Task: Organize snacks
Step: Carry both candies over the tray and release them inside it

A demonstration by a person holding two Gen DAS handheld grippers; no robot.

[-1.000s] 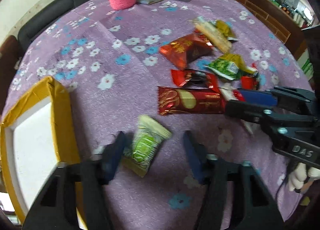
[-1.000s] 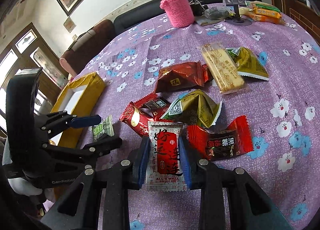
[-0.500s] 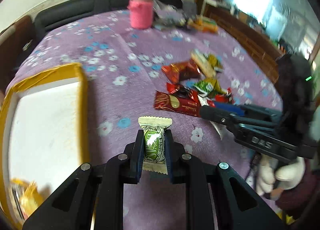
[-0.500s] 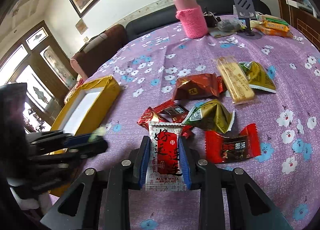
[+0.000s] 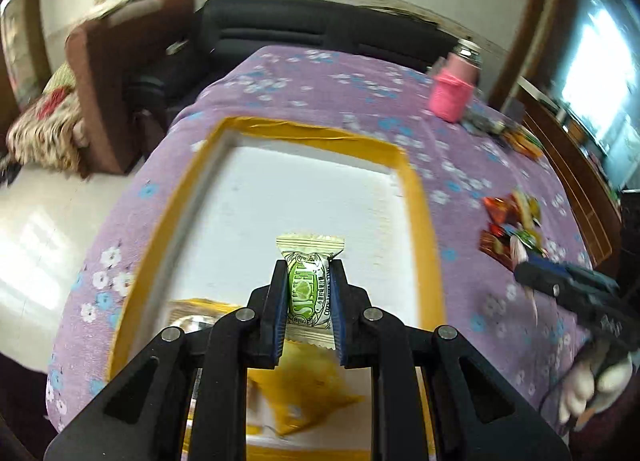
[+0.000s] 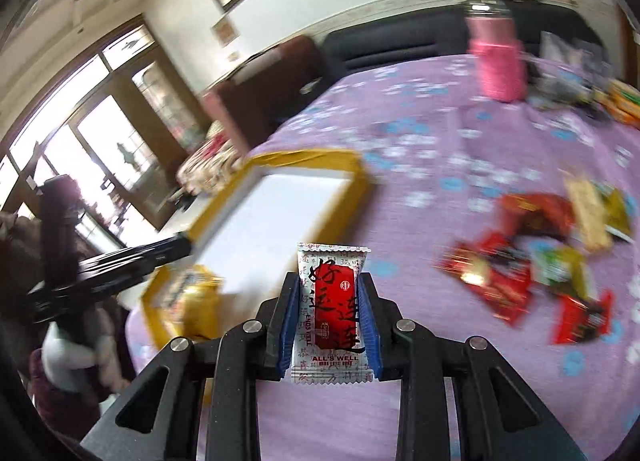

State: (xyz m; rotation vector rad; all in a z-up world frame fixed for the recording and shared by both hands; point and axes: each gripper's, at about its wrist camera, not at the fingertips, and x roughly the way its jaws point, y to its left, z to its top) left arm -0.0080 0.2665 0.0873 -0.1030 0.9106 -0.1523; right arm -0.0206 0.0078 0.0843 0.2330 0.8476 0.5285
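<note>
**Both grippers loaded, left one over the box**

Left gripper (image 5: 308, 301) is pinching a green-and-white candy (image 5: 308, 285), blue pads tight on both long sides, wrapper end sticking out past the tips. It hangs above the white floor of the yellow-rimmed box (image 5: 420, 213). A yellow packet (image 5: 308, 393) lies in the near end of that box.

Right gripper (image 6: 330, 315) is clamped on a white packet with a red label (image 6: 332, 313), held upright between its pads, over the purple flowered tablecloth (image 6: 420, 133) just beside the box's right edge.

Remaining snacks (image 6: 532, 257) sit in a loose pile on the cloth, well to the right of the box; blurred, mostly red, some green and yellow wrappers. A bottle in a pink knitted sleeve (image 6: 498, 61) stands at the far side of the table.
</note>
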